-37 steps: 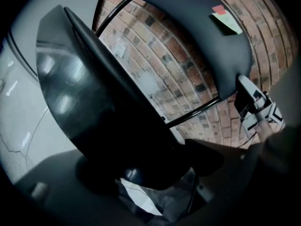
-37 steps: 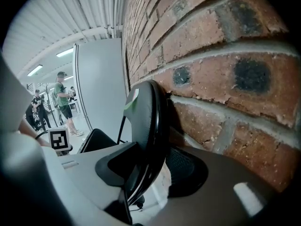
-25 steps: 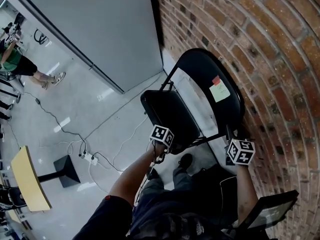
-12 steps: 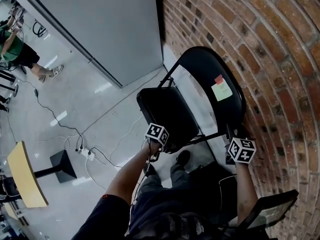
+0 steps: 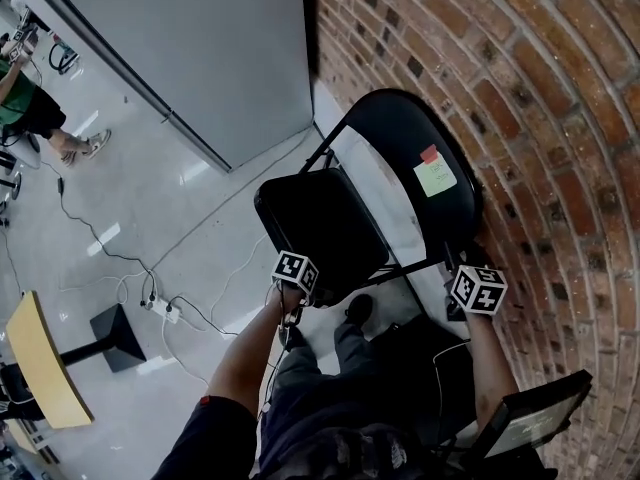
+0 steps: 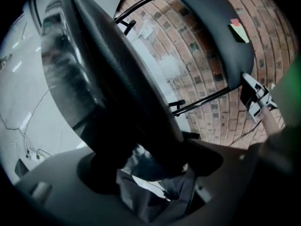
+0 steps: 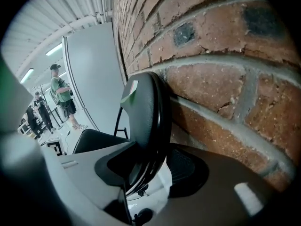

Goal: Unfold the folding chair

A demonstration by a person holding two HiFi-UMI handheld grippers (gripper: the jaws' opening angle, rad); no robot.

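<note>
L tongs (image 5: 305, 290) clamp the seat (image 5: 320, 223) front edge, R tongs (image 5: 460, 271) pinch the backrest (image 5: 410, 148) at centre-right by the brick wall (image 5: 540, 118); seat's swung further lower-left, so folding chair (image 5: 410, 269) looks approx half open.

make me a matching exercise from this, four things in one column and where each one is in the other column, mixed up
Things:
1. seat
2. backrest
3. sticky note
4. power strip

Places:
a. lying on the floor
b. between the jaws of the right gripper, next to the brick wall
c. stuck on the backrest
d. between the jaws of the left gripper

Pairs: 1-d, 2-b, 3-c, 4-a
</note>
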